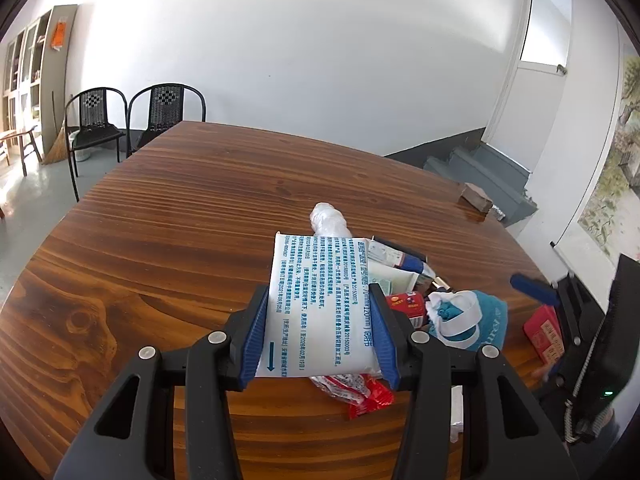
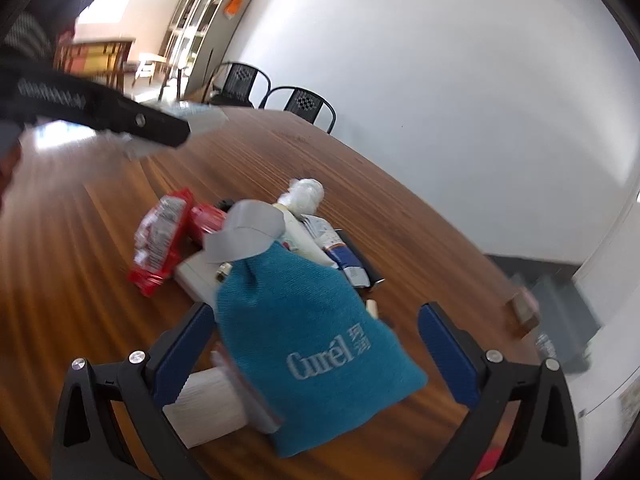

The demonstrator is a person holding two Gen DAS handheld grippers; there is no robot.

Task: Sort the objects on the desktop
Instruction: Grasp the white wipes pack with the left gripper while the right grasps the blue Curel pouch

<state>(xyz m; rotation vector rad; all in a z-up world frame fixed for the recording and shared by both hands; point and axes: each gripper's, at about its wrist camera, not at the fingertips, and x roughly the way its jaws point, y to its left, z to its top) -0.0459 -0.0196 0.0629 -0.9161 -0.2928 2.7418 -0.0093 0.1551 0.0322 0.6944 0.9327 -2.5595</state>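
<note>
White printed pouch point(image 1: 320, 304) clamped between the blue pads of the left gripper point(image 1: 322, 332), lifted clear of the wooden bench point(image 1: 168, 216) above the heap of desktop clutter. Beneath and beside it: red snack wrapper point(image 1: 356, 394), red can point(image 1: 408, 305), crumpled clear plastic point(image 1: 329, 218), teal drawstring bag point(image 1: 476, 322) printed "Curél". Right gripper point(image 2: 318, 356) spread wide, straddling the teal bag without pressing it, pads well apart on either side. White box point(image 2: 208, 408) lying under the bag's left edge. Two black chairs point(image 1: 132, 120) against the white wall beyond. Right wrist view blurred.
</note>
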